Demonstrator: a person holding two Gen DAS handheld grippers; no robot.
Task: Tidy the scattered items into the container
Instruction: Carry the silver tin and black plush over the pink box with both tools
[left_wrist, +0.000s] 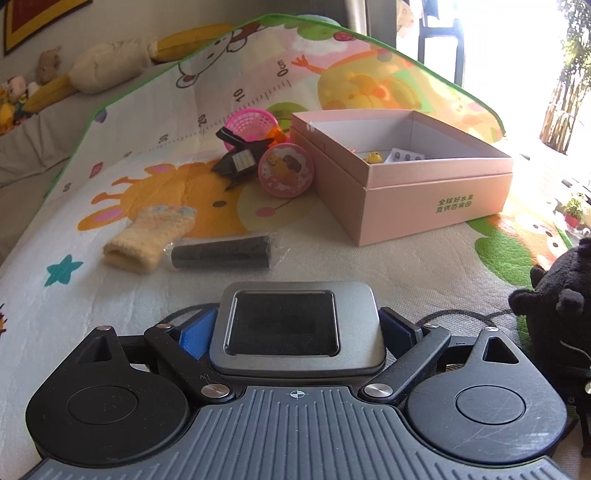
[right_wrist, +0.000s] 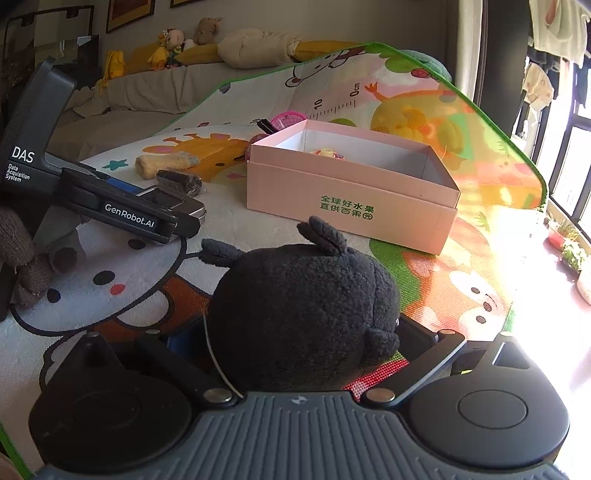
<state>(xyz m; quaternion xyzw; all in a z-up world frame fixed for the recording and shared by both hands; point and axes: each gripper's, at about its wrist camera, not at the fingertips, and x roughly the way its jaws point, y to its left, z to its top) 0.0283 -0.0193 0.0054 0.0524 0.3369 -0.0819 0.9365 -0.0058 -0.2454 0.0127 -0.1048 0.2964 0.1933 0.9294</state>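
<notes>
A pink open box (left_wrist: 436, 188) (right_wrist: 351, 199) stands on the cartoon play mat (left_wrist: 110, 147), with a yellow toy (left_wrist: 373, 158) and a blister pack (left_wrist: 406, 155) inside. My left gripper (left_wrist: 297, 325) (right_wrist: 166, 210) has its blue pads against both sides of a flat grey tin (left_wrist: 295, 328) (right_wrist: 173, 203) with a window lid. A black plush toy (right_wrist: 303, 306) (left_wrist: 554, 306) sits on the mat between the fingers of my right gripper (right_wrist: 303, 332); mat shows in the gap beside it. A yellow knitted glove (left_wrist: 147, 240), a wrapped black roll (left_wrist: 221, 253), a round pink tin (left_wrist: 286, 170), a black toy (left_wrist: 240, 158) and a pink basket (left_wrist: 251, 125) lie left of the box.
A grey sofa (right_wrist: 147, 88) with stuffed toys and banana cushions borders the mat at the back. Bright windows and potted plants (right_wrist: 569, 247) are on the right. A hand in a brown knitted glove (right_wrist: 18, 251) holds the left gripper.
</notes>
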